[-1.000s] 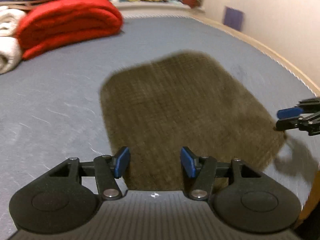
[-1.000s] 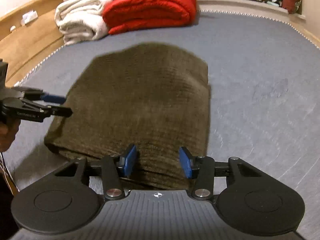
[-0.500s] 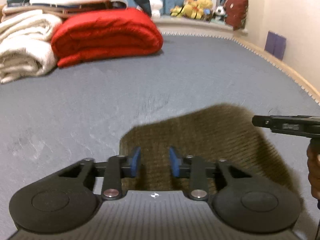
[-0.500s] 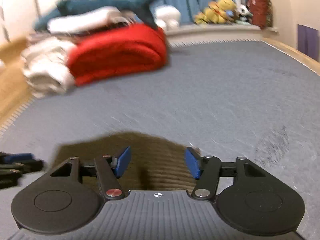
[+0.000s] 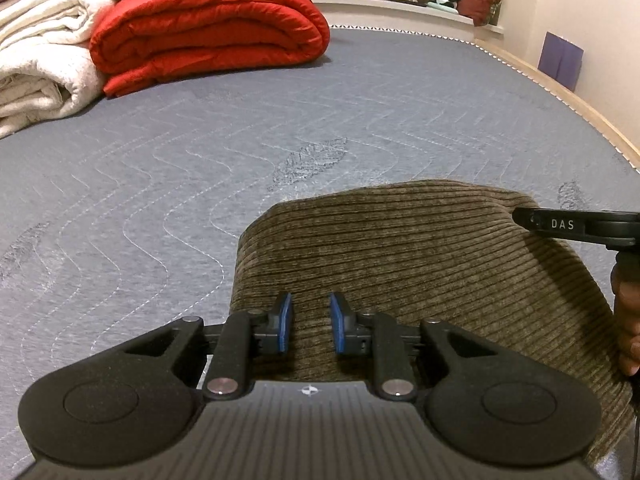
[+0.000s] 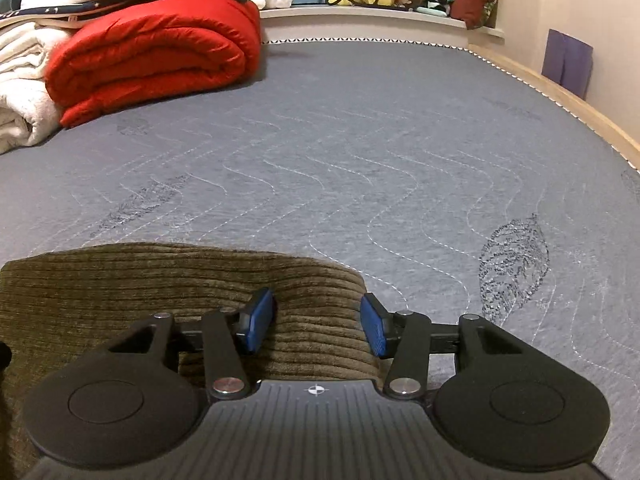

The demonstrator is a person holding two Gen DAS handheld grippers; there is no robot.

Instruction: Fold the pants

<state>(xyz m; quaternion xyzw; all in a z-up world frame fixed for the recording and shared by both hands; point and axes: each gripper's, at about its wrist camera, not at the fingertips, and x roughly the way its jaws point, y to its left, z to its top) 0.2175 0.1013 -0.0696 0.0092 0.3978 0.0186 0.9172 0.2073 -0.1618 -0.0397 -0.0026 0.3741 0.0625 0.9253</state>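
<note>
A second ago both cameras look down on the olive-brown ribbed corduroy pants (image 5: 420,264) spread as a broad folded panel; now my views have dropped low and close to the grey quilted mattress (image 5: 280,120), and only the near end of the cloth shows under each tool. The left gripper (image 5: 308,322) has narrowed: its blue pads (image 5: 285,320) stand a small gap apart over the fabric, not clamped, and I cannot tell whether any cloth is pinched between them. The right gripper (image 6: 316,322) is spread wide, its blue pads (image 6: 256,320) straddling a raised ridge of corduroy at the pants' right edge, gripping nothing. The pants lie flat on the mattress in front of me, well apart from the rolled red quilt (image 5: 208,28) and the cream blanket (image 5: 36,60) at the far side. I judge I am lining up on the near edge for another fold; closing squarely on that ridge matters, since thick ribbed cloth may slip.
</note>
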